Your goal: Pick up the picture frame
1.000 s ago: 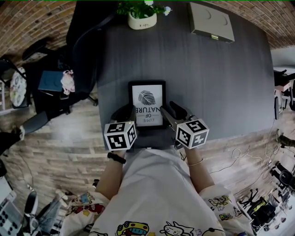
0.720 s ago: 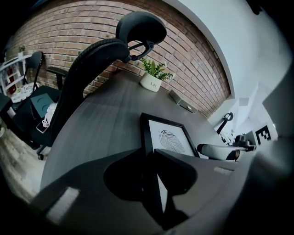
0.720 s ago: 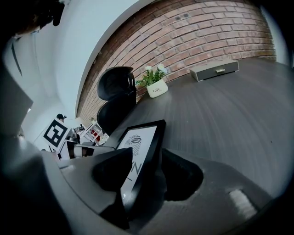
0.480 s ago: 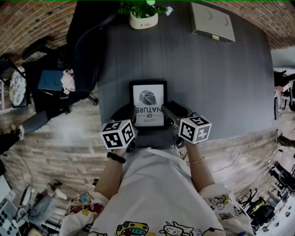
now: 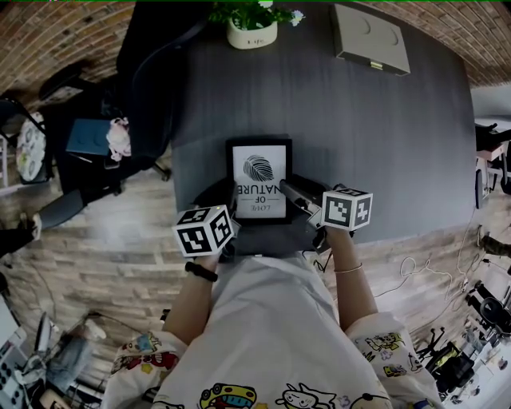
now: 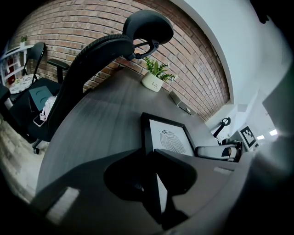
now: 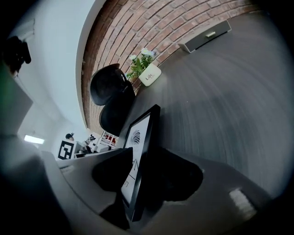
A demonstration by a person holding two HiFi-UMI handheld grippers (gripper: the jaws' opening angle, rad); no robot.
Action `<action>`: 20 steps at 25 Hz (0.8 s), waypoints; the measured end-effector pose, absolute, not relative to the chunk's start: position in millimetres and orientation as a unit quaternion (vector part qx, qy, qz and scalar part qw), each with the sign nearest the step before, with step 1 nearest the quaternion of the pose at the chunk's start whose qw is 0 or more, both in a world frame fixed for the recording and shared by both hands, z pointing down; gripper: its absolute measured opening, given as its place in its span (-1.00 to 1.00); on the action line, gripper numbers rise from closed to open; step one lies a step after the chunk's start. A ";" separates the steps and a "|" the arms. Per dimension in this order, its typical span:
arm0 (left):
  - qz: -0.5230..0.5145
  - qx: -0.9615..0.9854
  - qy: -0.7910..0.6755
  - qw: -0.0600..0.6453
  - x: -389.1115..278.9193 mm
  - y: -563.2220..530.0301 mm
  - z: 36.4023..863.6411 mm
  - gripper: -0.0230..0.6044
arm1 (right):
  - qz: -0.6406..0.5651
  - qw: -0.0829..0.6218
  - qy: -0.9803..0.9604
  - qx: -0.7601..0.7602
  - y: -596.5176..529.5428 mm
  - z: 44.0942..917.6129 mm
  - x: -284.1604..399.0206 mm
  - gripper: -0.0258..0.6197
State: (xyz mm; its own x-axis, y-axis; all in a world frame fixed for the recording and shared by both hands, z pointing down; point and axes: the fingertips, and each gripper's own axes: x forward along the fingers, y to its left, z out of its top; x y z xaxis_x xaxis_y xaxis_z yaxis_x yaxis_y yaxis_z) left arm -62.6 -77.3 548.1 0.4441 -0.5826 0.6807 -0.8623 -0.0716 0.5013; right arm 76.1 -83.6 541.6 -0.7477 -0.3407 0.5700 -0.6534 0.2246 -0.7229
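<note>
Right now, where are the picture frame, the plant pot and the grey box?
picture frame [image 5: 257,168]: head view, on its leaf print.
plant pot [image 5: 252,35]: head view, on its white side.
grey box [image 5: 370,36]: head view, on its flat lid.

Head view steeply down; gripper views low, close, opposite sides; all share picture frame [image 5: 259,177].

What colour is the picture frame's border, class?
Black: the picture frame has a black border, clearest in the head view.

One frame [image 5: 259,172], one plant [image 5: 252,24], one box [image 5: 371,40], two chairs [image 6: 105,59], two grippers: left gripper [image 5: 230,204], right gripper [image 5: 289,190].
</note>
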 end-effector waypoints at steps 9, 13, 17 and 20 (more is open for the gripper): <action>0.149 0.714 -0.505 0.462 -62.7 -77.4 549.2 -0.66 | 0.615 0.106 -0.749 0.222 -78.6 536.4 60.0 -0.33; 0.147 0.713 -0.502 0.466 -61.4 -77.6 548.9 -0.66 | 0.642 0.071 -0.739 0.190 -79.4 529.6 59.6 -0.36; 0.144 0.712 -0.502 0.470 -61.3 -77.8 548.4 -0.66 | 0.663 0.026 -0.734 0.146 -82.3 515.7 52.3 -0.41; 0.141 0.711 -0.502 0.472 -63.2 -78.7 547.7 -0.66 | 0.664 0.022 -0.733 0.145 -84.9 516.9 53.0 -0.41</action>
